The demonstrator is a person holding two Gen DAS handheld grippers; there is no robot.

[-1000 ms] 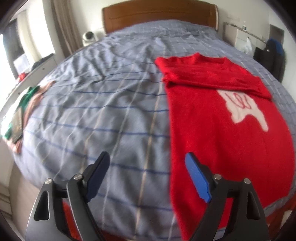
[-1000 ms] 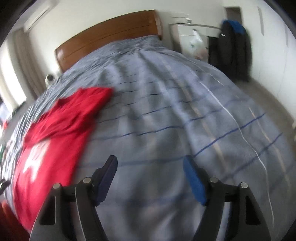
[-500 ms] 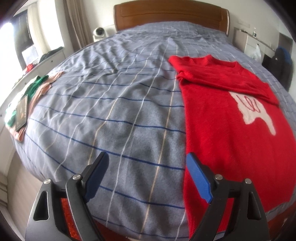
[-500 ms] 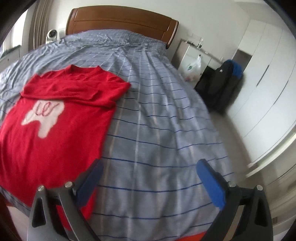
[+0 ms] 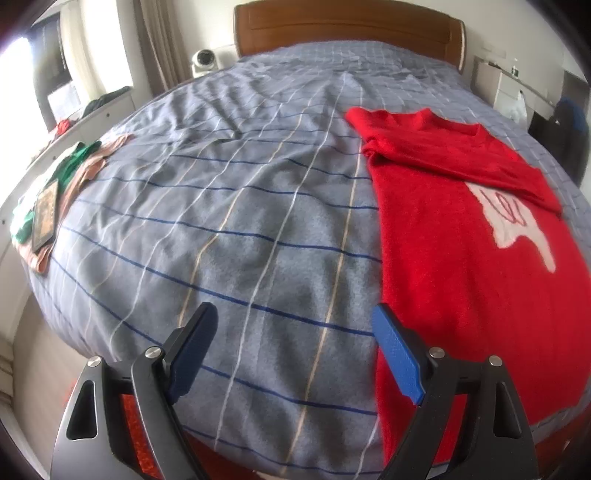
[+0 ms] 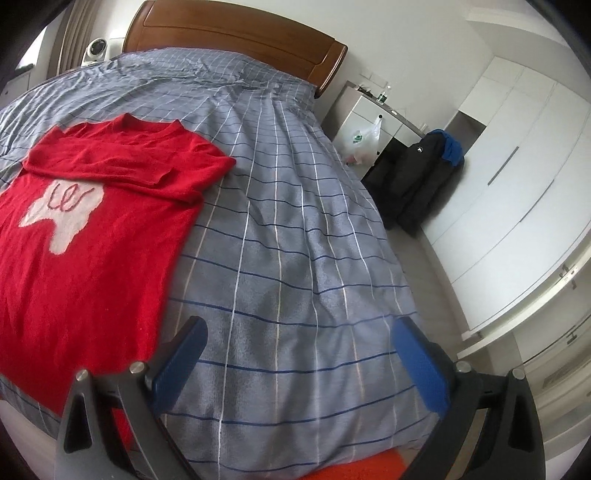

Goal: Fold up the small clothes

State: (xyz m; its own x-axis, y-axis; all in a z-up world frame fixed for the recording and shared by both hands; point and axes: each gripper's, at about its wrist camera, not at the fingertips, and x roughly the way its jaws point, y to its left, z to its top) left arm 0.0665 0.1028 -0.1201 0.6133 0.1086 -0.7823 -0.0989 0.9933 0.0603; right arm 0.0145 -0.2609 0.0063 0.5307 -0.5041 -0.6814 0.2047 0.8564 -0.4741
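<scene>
A red sweater point(image 5: 458, 236) with a white patch on its chest lies flat on the bed, both sleeves folded across the top below the collar. It also shows in the right wrist view point(image 6: 85, 236). My left gripper point(image 5: 293, 336) is open and empty above the bed's near edge, its right finger at the sweater's left hem. My right gripper point(image 6: 299, 347) is open and empty above the near edge, to the right of the sweater's hem.
The grey checked bedcover point(image 5: 240, 221) spreads over the bed, with a wooden headboard point(image 5: 347, 26) at the far end. Green and pink clothes with a tablet point(image 5: 46, 210) lie at the left edge. A dark jacket point(image 6: 417, 181) and white wardrobes point(image 6: 517, 166) stand on the right.
Both grippers have pulled back toward the near edge of the bed and steadied. The right view has swung left, bringing the sweater into full sight. The sweater has not moved.
</scene>
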